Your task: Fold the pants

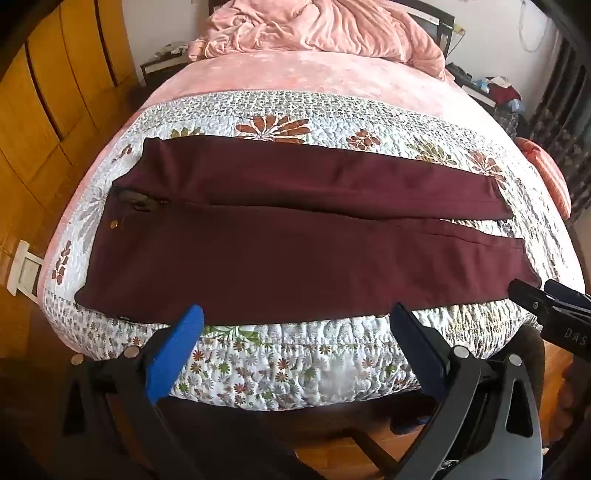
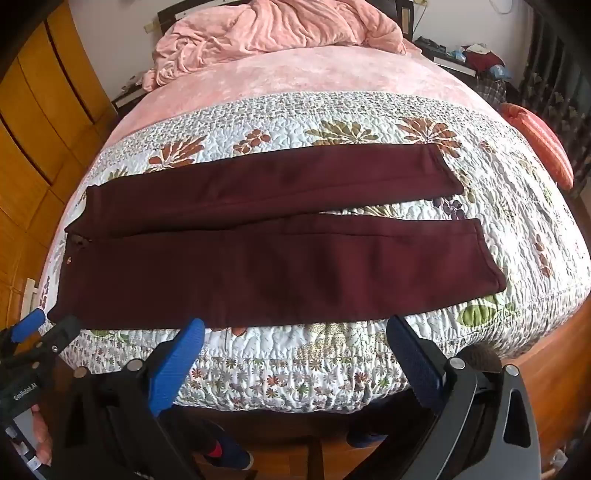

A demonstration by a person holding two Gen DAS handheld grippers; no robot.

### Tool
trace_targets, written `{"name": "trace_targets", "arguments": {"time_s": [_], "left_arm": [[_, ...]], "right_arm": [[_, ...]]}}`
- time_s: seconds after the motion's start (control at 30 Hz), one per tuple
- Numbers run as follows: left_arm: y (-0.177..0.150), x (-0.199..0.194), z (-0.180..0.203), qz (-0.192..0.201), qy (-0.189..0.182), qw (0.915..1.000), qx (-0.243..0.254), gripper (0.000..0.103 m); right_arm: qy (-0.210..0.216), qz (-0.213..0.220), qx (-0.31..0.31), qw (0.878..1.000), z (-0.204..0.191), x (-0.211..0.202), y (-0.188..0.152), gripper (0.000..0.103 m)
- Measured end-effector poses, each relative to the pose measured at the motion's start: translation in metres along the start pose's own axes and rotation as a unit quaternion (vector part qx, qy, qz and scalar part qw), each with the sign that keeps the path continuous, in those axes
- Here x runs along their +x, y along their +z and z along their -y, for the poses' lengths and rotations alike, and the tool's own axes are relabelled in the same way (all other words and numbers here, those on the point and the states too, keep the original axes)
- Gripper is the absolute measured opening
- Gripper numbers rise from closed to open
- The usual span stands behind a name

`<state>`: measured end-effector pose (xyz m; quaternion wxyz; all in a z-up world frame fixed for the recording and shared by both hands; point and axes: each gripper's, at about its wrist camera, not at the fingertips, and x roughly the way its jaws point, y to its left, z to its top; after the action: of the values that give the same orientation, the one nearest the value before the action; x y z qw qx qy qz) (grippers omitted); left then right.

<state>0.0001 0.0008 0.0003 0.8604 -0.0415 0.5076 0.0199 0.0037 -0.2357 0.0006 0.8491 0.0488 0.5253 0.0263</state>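
- The pants (image 1: 295, 236) lie flat across the quilt (image 1: 332, 118) at the foot of the bed, waist to my left, legs slightly apart.
- My left gripper (image 1: 295, 317) and right gripper (image 2: 295, 325) are both spread wide, holding nothing, at the near edge.
- I risk pinching quilt along with cloth, dragging it.
- The thick fabric may slide and misalign the legs.
- The pink blanket (image 2: 266, 29) sits well clear; nothing blocks me.
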Motion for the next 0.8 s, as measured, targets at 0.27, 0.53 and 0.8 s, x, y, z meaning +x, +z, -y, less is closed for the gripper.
{"name": "trace_targets", "arguments": {"time_s": [0.27, 0.53, 0.8], "left_arm": [[0.008, -0.009, -0.001, 0.013, 0.014, 0.9998, 0.003, 0.100], [0.006, -0.006, 0.003, 0.015, 0.026, 0.9995, 0.005, 0.100], [0.005, -0.001, 0.004, 0.013, 0.035, 0.9992, 0.010, 0.100]], "right_arm": [[-0.004, 0.004, 0.003, 1.000, 0.001, 0.002, 0.000, 0.099], [-0.005, 0.008, 0.006, 1.000, 0.001, 0.003, 0.000, 0.099], [-0.006, 0.010, 0.004, 1.000, 0.003, 0.002, 0.001, 0.099]]}}
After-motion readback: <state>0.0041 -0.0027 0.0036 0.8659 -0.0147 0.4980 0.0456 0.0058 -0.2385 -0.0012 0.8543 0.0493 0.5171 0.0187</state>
